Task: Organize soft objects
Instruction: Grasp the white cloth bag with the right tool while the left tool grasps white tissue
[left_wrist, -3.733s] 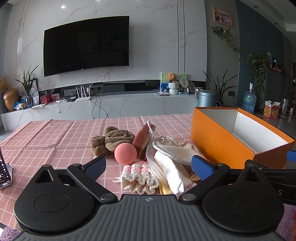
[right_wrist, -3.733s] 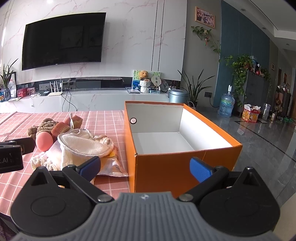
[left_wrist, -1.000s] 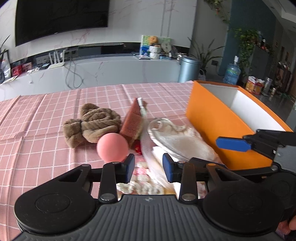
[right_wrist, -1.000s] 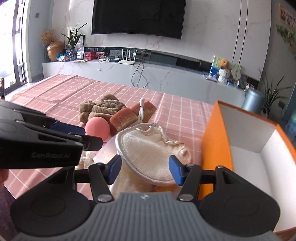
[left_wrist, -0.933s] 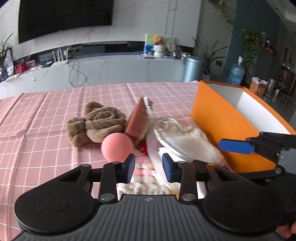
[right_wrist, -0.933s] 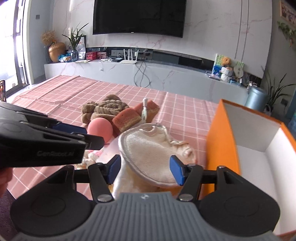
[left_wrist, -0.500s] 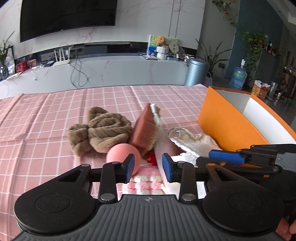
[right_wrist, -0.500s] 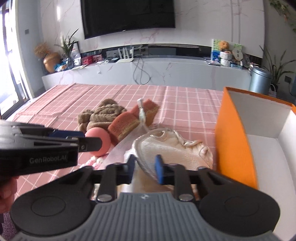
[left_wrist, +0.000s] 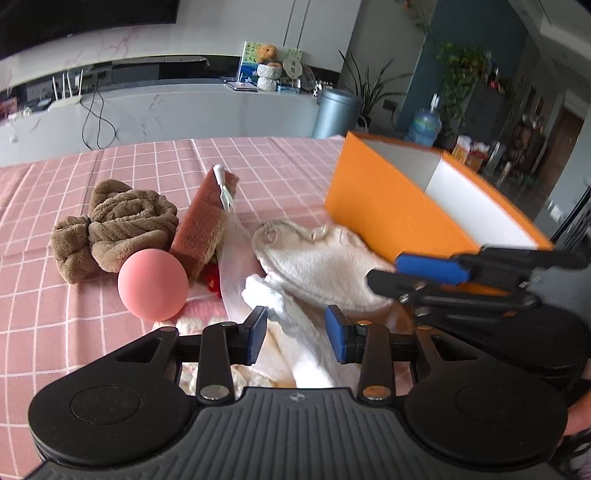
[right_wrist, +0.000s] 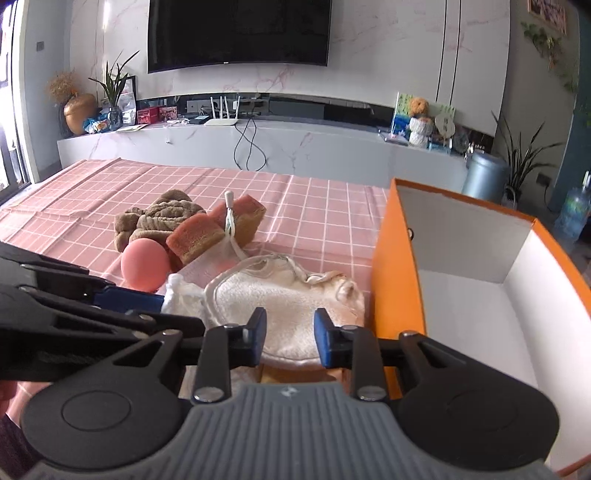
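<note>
Two hand-held grippers crowd one heap. Your right hand-held gripper, jaws just reopened and gripping nothing, straddles the cream cloth pad directly ahead, beside the orange box. Your left hand-held gripper, also parted, straddles the white cloth.

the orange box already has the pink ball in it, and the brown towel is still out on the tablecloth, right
Not quite. The ball is not in the box; it lies on the tablecloth beside the brown towel. The right wrist view shows the box empty. The rest is right.
</note>
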